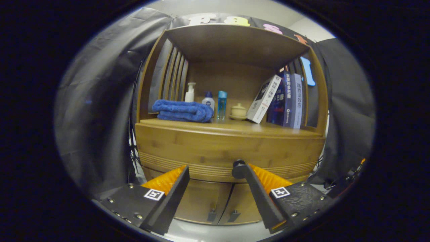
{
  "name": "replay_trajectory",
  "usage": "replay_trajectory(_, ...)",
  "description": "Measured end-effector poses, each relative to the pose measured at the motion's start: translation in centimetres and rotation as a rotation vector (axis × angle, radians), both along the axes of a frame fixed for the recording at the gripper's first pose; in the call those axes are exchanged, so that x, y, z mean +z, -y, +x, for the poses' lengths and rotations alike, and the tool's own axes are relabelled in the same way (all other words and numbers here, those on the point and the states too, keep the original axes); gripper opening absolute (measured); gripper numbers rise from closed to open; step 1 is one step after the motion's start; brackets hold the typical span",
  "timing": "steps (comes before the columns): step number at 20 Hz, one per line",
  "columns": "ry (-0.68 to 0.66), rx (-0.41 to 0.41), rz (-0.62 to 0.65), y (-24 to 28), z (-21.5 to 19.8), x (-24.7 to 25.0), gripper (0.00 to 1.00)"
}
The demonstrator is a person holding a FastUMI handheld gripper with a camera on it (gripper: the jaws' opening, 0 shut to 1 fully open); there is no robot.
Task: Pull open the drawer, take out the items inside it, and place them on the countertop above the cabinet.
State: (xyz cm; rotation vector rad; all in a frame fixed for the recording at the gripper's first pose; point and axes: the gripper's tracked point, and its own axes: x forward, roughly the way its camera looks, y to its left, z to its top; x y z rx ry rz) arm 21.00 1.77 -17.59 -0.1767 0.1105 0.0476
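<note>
Bamboo-brown wood makes up the whole cabinet, and its wide, shallow drawer front point(228, 151) sits closed just under the worktop point(231, 128), directly ahead of the hand-held gripper point(215, 169). The gripper's fingers are spread apart and hold nothing; the small dark round drawer knob point(239, 163) shows right at the tip of the right finger, off-centre in the gap.

To do this step well, I judge the gripper should shift slightly right so the knob lies midway between the fingers, close firmly on it, then pull straight back, level, without twisting.

That drawer's long axis runs side to side across the cabinet, its face pointing toward the gripper, so it should slide out along the fingers' own line.

On the worktop above stand a folded blue towel point(183, 111), several small bottles point(208, 101), a little cream lidded jar point(239, 110) and leaning books point(278, 99), leaving bare wood along the front edge for whatever comes out.
</note>
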Motion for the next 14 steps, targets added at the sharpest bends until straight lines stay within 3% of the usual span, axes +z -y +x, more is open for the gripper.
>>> replay_trajectory(9, 0.003, -0.113, 0.057, 4.1, 4.2, -0.7, 1.00)
replay_trajectory(11, -0.020, -0.097, 0.081, 3.9, 5.3, -1.4, 0.99)
replay_trajectory(14, -0.043, -0.106, 0.043, 4.6, 6.9, -2.6, 0.67)
